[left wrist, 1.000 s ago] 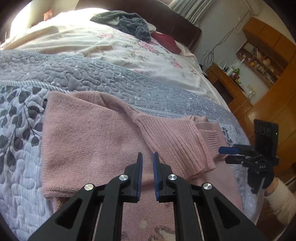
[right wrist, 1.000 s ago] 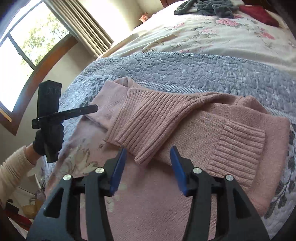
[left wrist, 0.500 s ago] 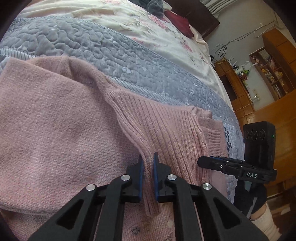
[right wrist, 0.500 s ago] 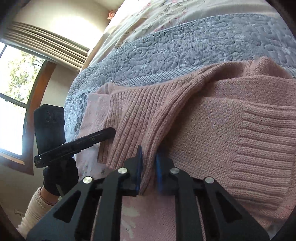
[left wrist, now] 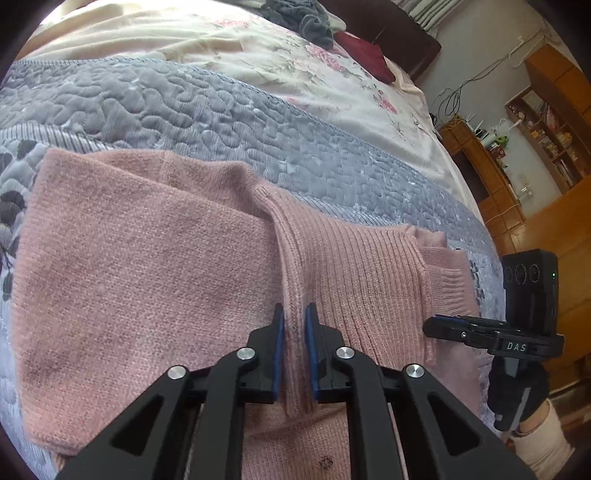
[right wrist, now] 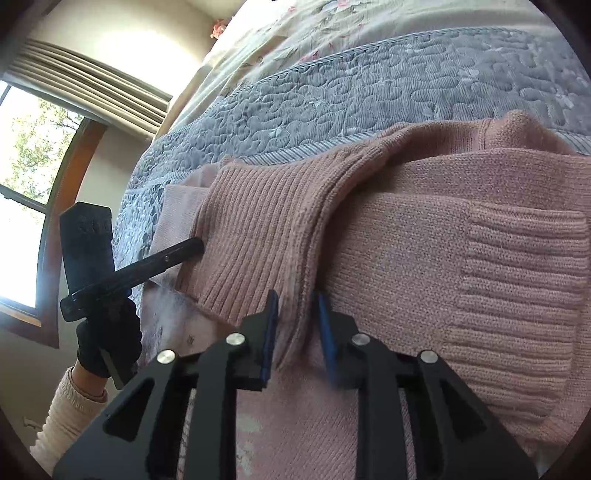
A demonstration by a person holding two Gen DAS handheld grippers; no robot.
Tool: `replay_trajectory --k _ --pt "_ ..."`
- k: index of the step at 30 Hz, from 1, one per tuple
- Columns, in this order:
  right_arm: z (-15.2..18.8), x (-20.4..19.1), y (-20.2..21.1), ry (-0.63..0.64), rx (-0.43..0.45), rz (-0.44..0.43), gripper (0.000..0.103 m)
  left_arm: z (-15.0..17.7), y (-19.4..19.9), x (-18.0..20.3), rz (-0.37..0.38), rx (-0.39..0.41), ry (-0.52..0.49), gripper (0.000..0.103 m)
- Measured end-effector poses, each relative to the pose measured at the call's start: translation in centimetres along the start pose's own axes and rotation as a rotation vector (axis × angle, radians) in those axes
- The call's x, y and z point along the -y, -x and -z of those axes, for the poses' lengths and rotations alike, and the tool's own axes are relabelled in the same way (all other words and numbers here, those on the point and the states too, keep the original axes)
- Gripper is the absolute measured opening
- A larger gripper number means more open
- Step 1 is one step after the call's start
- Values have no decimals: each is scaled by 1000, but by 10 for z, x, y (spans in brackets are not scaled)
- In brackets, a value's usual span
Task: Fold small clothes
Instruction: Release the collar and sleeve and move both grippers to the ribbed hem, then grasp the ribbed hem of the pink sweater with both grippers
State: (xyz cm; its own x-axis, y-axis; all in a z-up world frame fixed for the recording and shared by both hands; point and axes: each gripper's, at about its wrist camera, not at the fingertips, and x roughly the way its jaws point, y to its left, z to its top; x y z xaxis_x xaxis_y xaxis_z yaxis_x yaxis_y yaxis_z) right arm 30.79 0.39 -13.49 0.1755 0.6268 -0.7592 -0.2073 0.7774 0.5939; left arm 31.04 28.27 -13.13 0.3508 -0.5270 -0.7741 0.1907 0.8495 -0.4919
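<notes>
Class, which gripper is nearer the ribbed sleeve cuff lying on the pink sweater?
Right. The right gripper sits just left of the cuff, jaws around a fold of the sweater. The left gripper is beyond it, at the ribbed panel's far left edge.

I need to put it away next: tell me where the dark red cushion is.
The dark red cushion shows only in the left wrist view, top centre-right, at the far end of the bed beside the grey clothes pile, against the dark headboard.
</notes>
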Motion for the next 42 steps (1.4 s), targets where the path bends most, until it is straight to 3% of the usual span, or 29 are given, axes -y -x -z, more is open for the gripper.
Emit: replay_trajectory --k 1,3,6,7,10,16,19,22,24,27,34,38,42 --pt "3 -4 3 11 1 8 35 3 6 1 5 13 -2 13" --pt "8 -9 5 20 -13 -6 36 10 14 7 14 25 -15 27" --pt "12 -12 -3 18 -42 -5 27 17 13 11 -10 9 -22 25" --pt "11 -14 -6 19 -49 2 14 19 11 12 -27 3 -27 25" --pt "15 -11 -4 18 -49 19 12 22 5 10 -88 -13 -59 18" --pt "20 1 -12 -2 -54 31 10 27 2 1 -80 -10 -58 17" --pt "21 1 -15 0 -48 29 11 29 2 2 -89 2 -70 17" --pt "25 -4 -1 11 -17 21 21 32 12 8 -115 26 -53 17" --pt "36 -16 24 68 44 50 27 43 31 15 -138 62 -59 27" --pt "73 -35 67 151 113 111 39 76 70 20 -177 101 -78 42" --pt "203 -35 123 114 71 238 45 181 157 1 -320 46 -21 46" --pt "275 -33 136 55 21 271 45 230 191 -8 -350 6 17 49" --pt "322 -26 143 -40 10 292 46 265 206 -15 -350 -11 53 49"
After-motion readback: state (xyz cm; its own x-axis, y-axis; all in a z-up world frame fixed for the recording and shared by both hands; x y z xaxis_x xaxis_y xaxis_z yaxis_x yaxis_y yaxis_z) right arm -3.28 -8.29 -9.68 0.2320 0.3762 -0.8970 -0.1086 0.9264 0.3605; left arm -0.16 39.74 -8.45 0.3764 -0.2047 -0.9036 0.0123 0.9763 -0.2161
